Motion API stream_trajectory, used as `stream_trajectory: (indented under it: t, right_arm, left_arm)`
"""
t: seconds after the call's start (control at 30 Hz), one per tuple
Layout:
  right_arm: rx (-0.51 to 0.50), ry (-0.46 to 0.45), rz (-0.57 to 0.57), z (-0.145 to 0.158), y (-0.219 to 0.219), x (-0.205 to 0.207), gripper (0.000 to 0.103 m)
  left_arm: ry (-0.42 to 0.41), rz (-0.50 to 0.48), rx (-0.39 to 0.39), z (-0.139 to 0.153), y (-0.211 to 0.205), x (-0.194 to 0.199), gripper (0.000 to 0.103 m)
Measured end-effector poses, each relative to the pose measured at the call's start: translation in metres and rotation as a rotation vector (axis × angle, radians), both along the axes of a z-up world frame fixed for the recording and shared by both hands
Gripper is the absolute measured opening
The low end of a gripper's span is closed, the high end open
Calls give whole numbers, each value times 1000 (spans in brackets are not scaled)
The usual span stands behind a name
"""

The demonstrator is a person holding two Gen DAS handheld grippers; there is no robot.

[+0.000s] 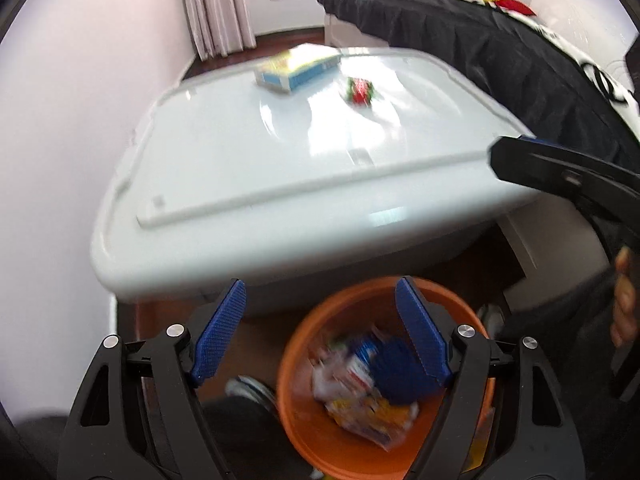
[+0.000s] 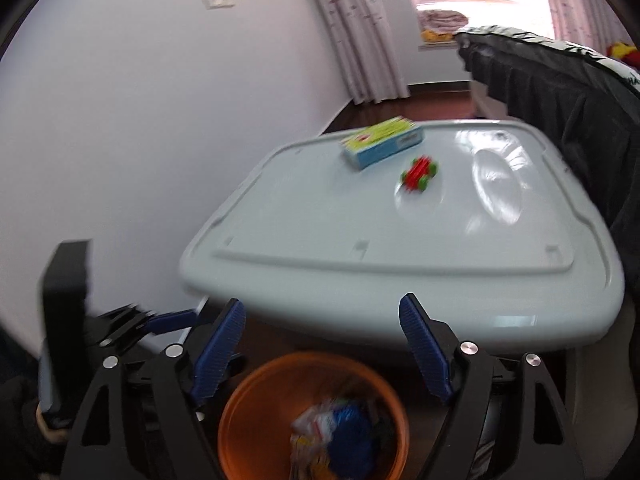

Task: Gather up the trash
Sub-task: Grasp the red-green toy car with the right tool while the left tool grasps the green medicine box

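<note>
An orange bin [image 1: 304, 360] stands on the floor below the table's near edge, holding crumpled wrappers [image 1: 360, 384] in white, yellow and blue. It also shows in the right wrist view [image 2: 240, 408]. My left gripper [image 1: 320, 300] is open and empty above the bin. My right gripper [image 2: 322, 320] is open and empty above the bin too. On the pale table [image 1: 248, 152] lie a blue and yellow box [image 1: 296, 68] and a red and green toy [image 1: 360, 90], both at the far side. The box [image 2: 382, 142] and toy [image 2: 418, 174] also show in the right wrist view.
A bed with a black cover [image 1: 500, 56] runs along the table's right side. A white wall [image 2: 140, 120] is at the left. Curtains [image 2: 360, 40] hang at the back. The other gripper [image 1: 560, 176] shows at the right of the left wrist view.
</note>
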State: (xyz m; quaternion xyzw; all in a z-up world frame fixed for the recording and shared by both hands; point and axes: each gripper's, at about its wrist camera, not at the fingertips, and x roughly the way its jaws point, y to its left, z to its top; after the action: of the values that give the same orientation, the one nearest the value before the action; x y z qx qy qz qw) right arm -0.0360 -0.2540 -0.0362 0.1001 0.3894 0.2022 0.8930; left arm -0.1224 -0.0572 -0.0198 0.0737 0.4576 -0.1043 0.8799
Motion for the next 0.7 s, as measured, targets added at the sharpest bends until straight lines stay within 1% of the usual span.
stream_trajectory:
  t: [0.07,0.1,0.13,0.17,0.27,0.3,0.37,0.43,0.57,0.7]
  right_arm:
    - [-2,15,-35,-1,1,23,78]
    - [-27,20,-63,-3,5,42,78]
    - [-40,24,-72,-5,7,52,78]
    - [-62,29,-86,-7,11,65,78]
    - [-135,53,-118,-18,24,108,76]
    - [-146,68,-129,-23,27,123,73]
    - [-193,95,-156,-33,33,154,70]
    - [-223,125,-184,-42,35,177,67]
    - [-223,204,-251,-63,31,218,64]
    - [-246,256,-293,-79,31,242,61]
  left_arm:
    - [-30,7,13,9,5,14,76]
    - [-46,13,17,14,9,21,76]
    - [-57,20,19,18,12,27,77]
    - [-68,30,20,22,17,34,82]
    - [-102,63,-7,29,30,47,83]
    - [-106,74,-15,29,33,51,83]
    - [-98,92,-30,27,40,55,83]
    - [-68,105,-61,23,45,60,83]
    - [-66,118,-96,25,49,65,83]
    - [-61,118,-113,24,53,67,83]
